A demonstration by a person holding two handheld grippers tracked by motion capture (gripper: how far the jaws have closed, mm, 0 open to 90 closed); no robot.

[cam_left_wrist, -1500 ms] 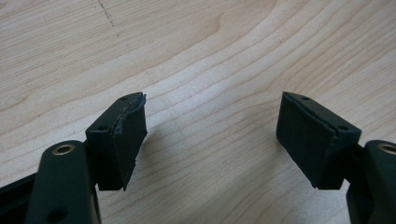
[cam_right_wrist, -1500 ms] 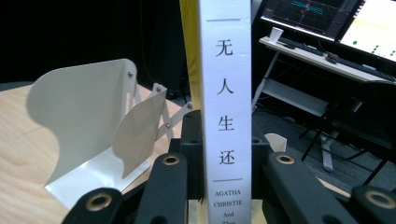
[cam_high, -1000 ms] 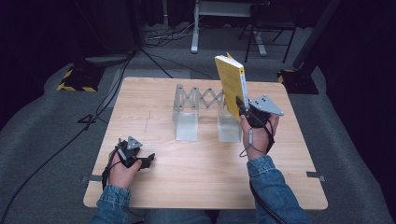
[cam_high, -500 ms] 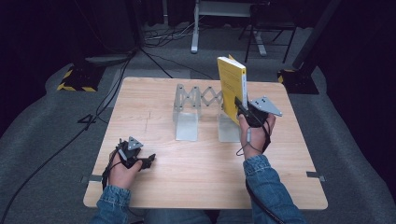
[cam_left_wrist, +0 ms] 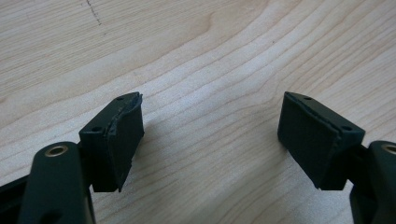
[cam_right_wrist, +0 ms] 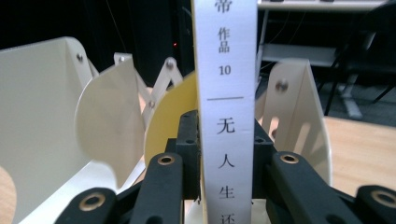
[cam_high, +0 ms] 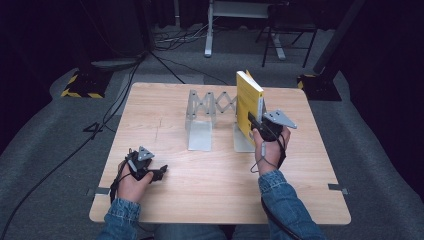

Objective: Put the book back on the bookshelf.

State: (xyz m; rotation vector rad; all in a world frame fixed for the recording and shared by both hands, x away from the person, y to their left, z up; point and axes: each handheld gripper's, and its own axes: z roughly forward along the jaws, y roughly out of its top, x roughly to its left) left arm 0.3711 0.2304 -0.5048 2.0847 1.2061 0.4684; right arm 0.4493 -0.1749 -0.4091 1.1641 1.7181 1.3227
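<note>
- The book's (cam_right_wrist: 226, 107) white spine carried black Chinese characters running downward, "作品", the numeral "10", a short ruled line, then "无人生"; the characters above and below these were cut off
- Its cover (cam_high: 248, 102) was plain yellow card, the block a flat, upright rectangle with pale page edges at the far side
- The right gripper (cam_high: 256, 123) pinched the book by its spine, one black finger (cam_right_wrist: 189, 149) pressed on each cover, the spine rising straight up from between them
- Just beyond those fingers stood the bookend rack (cam_high: 210, 107), pale grey sheet metal with rounded divider plates joined by a riveted scissor lattice; the book stood over its right-hand bay, a plate on either side of the fingers
- Whether the book's lower edge met the rack's base plate could not be told
- The left gripper (cam_high: 150, 171) lay low on the worktop (cam_high: 210, 170), well apart from the book, its fingers (cam_left_wrist: 119, 140) spread wide with only bare wood between them
- Those fingers wore black rubbery pads, the left pad's edge frayed and peeling
- The worktop was light wood with wavy grain and a faint pencil line beyond the left fingers
</note>
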